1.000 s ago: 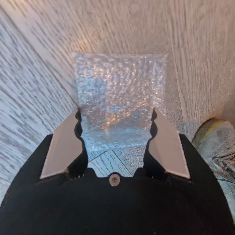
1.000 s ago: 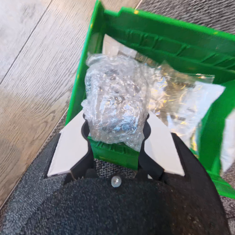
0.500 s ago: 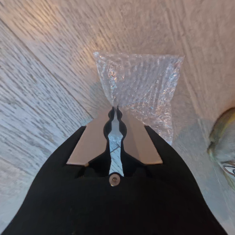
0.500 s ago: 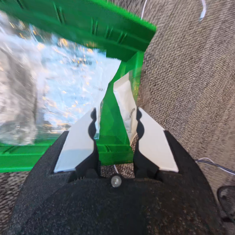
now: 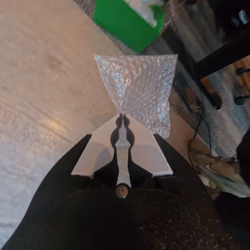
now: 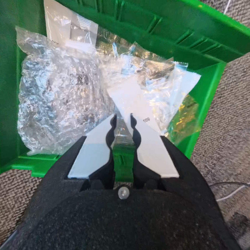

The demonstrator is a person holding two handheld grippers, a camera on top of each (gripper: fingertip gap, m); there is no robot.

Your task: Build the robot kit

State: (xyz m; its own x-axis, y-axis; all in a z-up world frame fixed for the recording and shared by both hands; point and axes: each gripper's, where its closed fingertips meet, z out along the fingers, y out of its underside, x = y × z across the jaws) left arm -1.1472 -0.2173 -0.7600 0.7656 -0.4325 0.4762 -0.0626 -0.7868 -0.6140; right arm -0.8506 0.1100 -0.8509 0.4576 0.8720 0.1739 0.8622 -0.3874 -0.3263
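**A:** Since half a second ago you've lifted the bubble-wrap pouch clear of the pale wood floor; it hung low over the boards then, and now the green plastic bin and grey carpet show behind it. Your left gripper is clenched on the pouch's lower corner, tips pressed together with the film pinched between them.

**B:** And the right?

**A:** It has swung back over the bin's contents. A second ago its fingers were spread around a bubble-wrapped bundle; that bundle now lies in the bin's left half, free of the right gripper. The jaws stand narrowly apart, not closed, with the tip of a clear bag with a white card between them (whether the pads actually touch it, I cannot tell through the blur).

**B:** So what does that amount to?

**A:** The pouch is airborne and held only by one corner, so it dangles. The right hand is nearest that carded bag, with another clear packet propped against the bin's far wall.
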